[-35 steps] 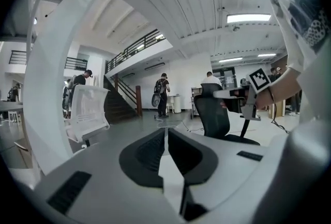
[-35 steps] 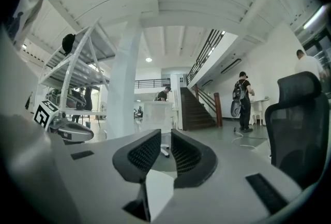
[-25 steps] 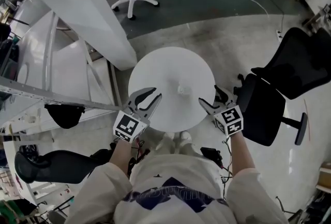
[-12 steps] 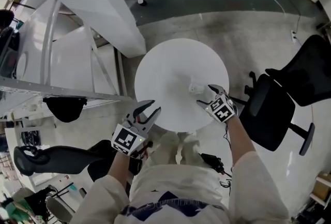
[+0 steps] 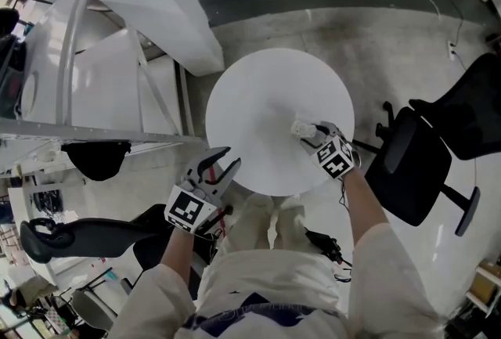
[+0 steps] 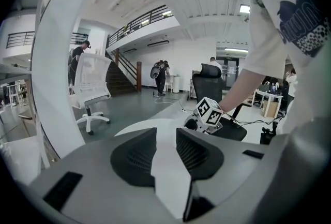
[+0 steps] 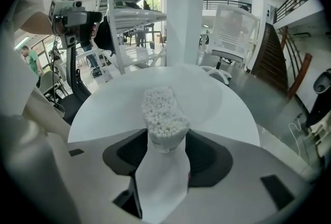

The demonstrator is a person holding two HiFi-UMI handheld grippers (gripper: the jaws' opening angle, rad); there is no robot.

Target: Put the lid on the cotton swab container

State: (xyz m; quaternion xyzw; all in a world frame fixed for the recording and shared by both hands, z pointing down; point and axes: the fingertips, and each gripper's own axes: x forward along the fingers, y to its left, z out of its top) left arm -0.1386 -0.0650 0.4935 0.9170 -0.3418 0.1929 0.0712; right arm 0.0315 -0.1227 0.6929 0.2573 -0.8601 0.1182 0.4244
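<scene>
The lidless cotton swab container (image 7: 164,114) on the table (image 7: 103,109), judged light and crushable, is being closed on low at its sides by the fingers of the right gripper (image 7: 165,137). The fingers of the left gripper (image 6: 165,135) are being opened, with nothing between them.

loc: open office hall | evid: swivel chairs (image 5: 419,165), mezzanine (image 6: 147,17), stairs (image 6: 120,76)

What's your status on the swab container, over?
Left gripper empty, fingers opening. Right gripper closing on the cotton swab container, uncapped, on the round table. No lid in view; nothing blocking.
</scene>
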